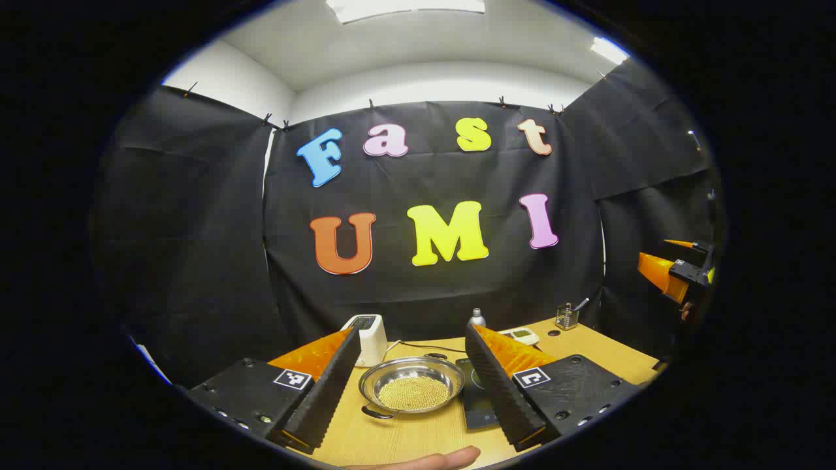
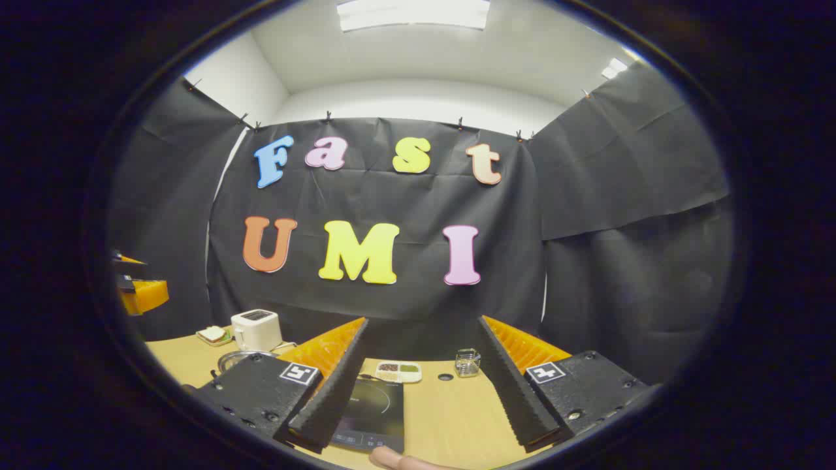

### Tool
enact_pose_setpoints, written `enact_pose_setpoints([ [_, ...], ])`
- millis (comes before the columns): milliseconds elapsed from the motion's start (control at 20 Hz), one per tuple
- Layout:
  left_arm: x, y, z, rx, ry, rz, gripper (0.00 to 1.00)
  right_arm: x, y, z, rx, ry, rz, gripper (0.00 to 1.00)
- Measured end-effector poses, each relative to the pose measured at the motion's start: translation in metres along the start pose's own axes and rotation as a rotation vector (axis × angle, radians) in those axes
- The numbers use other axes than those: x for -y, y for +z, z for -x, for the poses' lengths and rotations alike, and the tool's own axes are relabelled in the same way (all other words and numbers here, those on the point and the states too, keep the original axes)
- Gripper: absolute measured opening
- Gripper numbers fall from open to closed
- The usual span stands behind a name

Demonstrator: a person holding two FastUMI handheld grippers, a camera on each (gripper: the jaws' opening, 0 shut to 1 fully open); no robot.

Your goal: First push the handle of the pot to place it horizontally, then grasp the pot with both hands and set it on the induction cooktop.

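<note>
Two grippers, both raised above a pale wood-grain table, both with jaws spread wide and nothing between them.

Item: left gripper. Ribbed flat pads; the pot lies ahead, framed between its fingers but well apart from them.

Item: right gripper. Same ribbed pads; the induction cooktop lies ahead, close to its left finger, with bare table between the fingers.

Item: pot. Shallow, round, polished metal with a flared rim, holding a bed of small yellowish grains. A dark looped handle sits on the near-left rim, pointing toward the left gripper at a slant. The pot stands just left of the cooktop; whether the two touch cannot be told.

Item: induction cooktop, as above. Flat dark glass slab, smooth, with a faint ring marking.

Bystanders: white toaster behind the pot; small clear holder and divided dish beyond the cooktop.

Risks, judged: smooth metal on smooth wood may slide or spin too far when the handle is pushed; a hard nudge could drive the pot against the cooktop edge or toaster. Any tilt in the two-handed lift would spill the loose grains. Thin rim offers little purchase for flat pads.
</note>
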State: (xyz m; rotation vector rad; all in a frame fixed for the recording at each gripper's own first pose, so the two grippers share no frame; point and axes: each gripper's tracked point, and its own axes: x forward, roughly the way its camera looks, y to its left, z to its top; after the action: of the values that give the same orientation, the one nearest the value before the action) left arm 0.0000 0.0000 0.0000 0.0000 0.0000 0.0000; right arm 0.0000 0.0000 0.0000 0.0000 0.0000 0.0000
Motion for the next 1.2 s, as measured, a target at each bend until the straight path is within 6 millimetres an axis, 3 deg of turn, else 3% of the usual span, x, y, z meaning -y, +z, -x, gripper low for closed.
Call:
enact_pose_setpoints([
  [150,-0.003,0.008,0.002,0.020,0.002,0.018,0.96,0.002,0.004,0.000,0.000,0.004,-0.004,1.00],
  [400,-0.011,0.023,0.007,0.070,0.024,0.032,0.96,0.007,0.010,0.002,0.014,0.000,-0.010,0.96],
  [600,-0.016,0.024,0.008,0.082,0.041,0.044,0.96,0.006,0.012,0.003,0.020,0.005,-0.013,1.00],
  [750,-0.026,0.029,0.005,0.122,0.081,0.036,0.96,0.006,0.009,0.002,0.017,0.006,-0.010,0.96],
  [800,-0.026,0.028,0.004,0.129,0.081,0.041,0.96,0.007,0.007,0.002,0.014,0.007,-0.013,1.00],
  [850,-0.026,0.025,0.002,0.125,0.075,0.051,0.96,0.007,0.007,0.002,0.010,0.008,-0.015,0.96],
  [1100,-0.030,0.006,-0.009,0.068,0.055,0.097,0.92,0.008,-0.002,-0.002,-0.005,0.010,-0.023,1.00],
  [1150,-0.032,-0.001,-0.013,0.050,0.053,0.094,0.76,0.006,-0.004,-0.003,-0.009,0.011,-0.020,0.96],
  [1200,-0.031,-0.007,-0.014,0.035,0.051,0.097,0.80,0.007,-0.007,-0.004,-0.011,0.011,-0.017,0.96],
])
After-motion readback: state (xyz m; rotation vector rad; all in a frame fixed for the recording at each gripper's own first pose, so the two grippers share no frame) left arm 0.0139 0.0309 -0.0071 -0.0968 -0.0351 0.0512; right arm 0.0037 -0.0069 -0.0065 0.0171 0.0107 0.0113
